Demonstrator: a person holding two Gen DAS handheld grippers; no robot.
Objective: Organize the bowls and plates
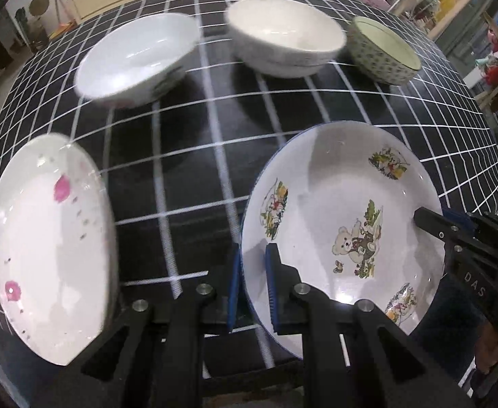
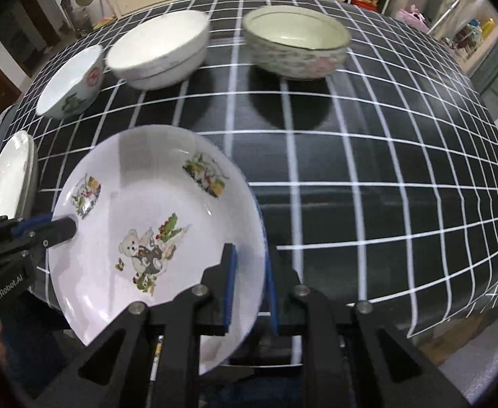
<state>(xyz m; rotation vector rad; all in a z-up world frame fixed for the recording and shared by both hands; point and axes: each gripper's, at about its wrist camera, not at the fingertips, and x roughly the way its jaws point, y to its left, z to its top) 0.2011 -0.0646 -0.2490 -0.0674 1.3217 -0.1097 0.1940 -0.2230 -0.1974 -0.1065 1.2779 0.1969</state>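
A white plate point(image 1: 344, 210) with a thin blue rim, printed with a teddy bear in the middle and small cartoon pictures round the edge, is held above the black grid-patterned tablecloth point(image 1: 187, 156). Its rim is clamped by the left gripper point(image 1: 253, 289) on one side and by the right gripper point(image 2: 250, 282) on the opposite side. The plate's near edge is hidden behind the gripper bodies. The bowls behind are blurred, and the pink-flowered plate point(image 1: 45, 248) is cut off at the frame edge.
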